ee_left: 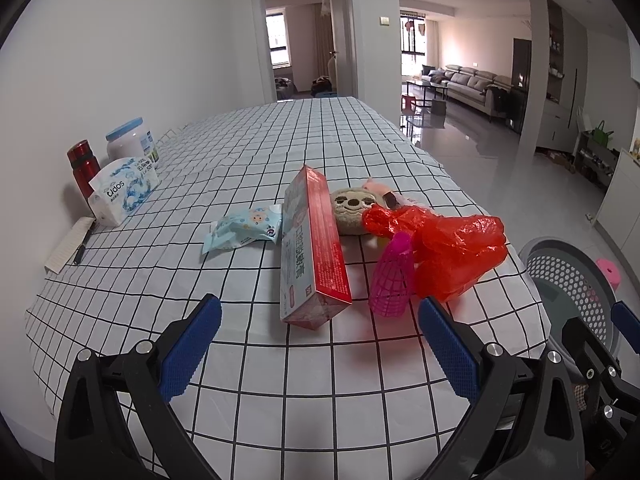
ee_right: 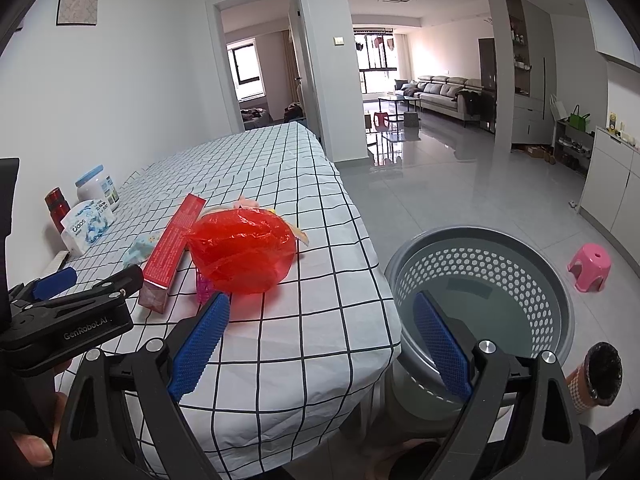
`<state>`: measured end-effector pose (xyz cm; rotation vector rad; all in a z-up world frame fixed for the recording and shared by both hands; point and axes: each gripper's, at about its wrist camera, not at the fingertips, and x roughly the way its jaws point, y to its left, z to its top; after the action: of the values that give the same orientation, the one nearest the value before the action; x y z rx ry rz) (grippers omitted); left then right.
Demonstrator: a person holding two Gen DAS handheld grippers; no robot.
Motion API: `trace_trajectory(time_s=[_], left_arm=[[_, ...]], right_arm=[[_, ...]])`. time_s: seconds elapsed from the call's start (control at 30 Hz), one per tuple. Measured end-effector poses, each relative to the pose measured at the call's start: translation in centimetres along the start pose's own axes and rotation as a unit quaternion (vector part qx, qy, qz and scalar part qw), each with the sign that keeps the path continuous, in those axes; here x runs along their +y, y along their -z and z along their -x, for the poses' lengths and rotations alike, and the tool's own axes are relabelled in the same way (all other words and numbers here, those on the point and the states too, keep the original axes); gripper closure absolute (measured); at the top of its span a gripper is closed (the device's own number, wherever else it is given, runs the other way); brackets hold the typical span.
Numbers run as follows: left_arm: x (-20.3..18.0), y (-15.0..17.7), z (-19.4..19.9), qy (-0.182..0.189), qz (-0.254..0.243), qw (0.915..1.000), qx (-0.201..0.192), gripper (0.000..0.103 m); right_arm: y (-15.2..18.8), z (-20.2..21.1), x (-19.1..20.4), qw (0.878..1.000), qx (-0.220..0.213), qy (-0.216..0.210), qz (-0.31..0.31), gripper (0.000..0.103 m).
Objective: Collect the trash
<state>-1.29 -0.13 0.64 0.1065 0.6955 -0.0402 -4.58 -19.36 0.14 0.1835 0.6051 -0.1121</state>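
A crinkled, glossy red plastic bag (ee_left: 452,248) lies on the white cloth with a black grid that covers the table (ee_left: 260,152); just beside it stand a long red-and-white cardboard box (ee_left: 314,248) on its edge and a pink foam net sleeve (ee_left: 392,280), which touches the bag; behind the bag sits a round brown plush toy (ee_left: 350,210); the left gripper (ee_left: 320,344) hangs spread and empty, near the box; the right gripper (ee_right: 320,344), also spread, holds nothing, the bag ahead of its left finger; a grey perforated basket (ee_right: 532,264) stands on the floor beside the table.
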Motion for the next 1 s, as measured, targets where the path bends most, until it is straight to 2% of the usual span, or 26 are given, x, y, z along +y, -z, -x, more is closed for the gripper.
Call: trace_trajectory(time_s=[1.0], left_arm=[[0.19, -0.03, -0.2, 0.001, 0.0, 1.0, 0.002, 0.006]], right_arm=[[0.13, 0.15, 0.1, 1.0, 0.002, -0.003, 0.001, 0.014]])
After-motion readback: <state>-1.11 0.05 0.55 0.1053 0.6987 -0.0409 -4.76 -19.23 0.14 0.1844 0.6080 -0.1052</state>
